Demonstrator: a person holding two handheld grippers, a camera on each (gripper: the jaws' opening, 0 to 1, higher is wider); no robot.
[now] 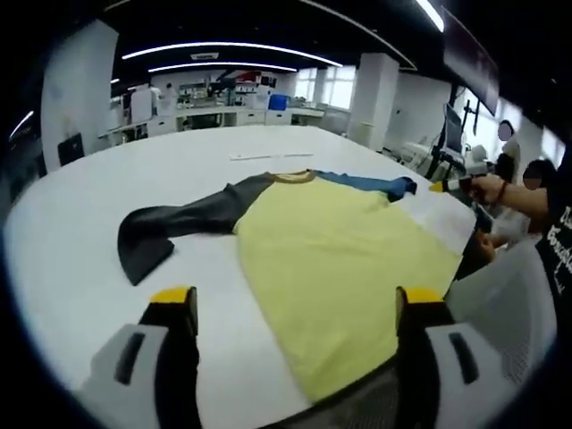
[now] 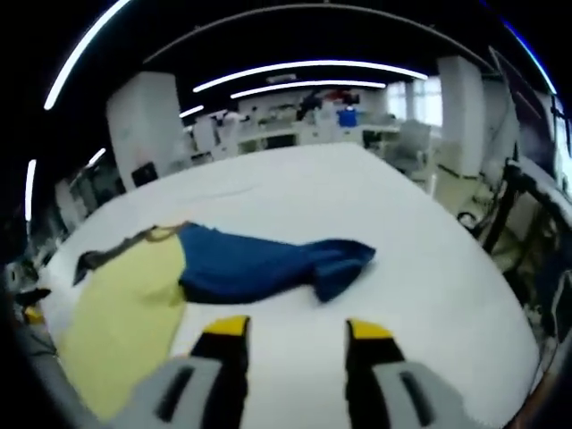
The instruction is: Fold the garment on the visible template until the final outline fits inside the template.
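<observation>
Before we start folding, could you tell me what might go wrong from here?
1. The yellow-bodied garment hangs over the near edge of the white table; a tug could slide it off.
2. The dark grey sleeve lies twisted and may fold unevenly.
3. The blue sleeve is bunched at its cuff, adding bulk.
Both the left gripper and the right gripper are open, holding nothing.

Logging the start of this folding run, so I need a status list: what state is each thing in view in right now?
Garment: spread flat on the white table, unfolded.
Dark sleeve: stretched out sideways, flat.
Blue sleeve: stretched out, cuff end rumpled.
Left gripper: open, empty, above the yellow body.
Right gripper: open, empty, short of the blue sleeve.
</observation>
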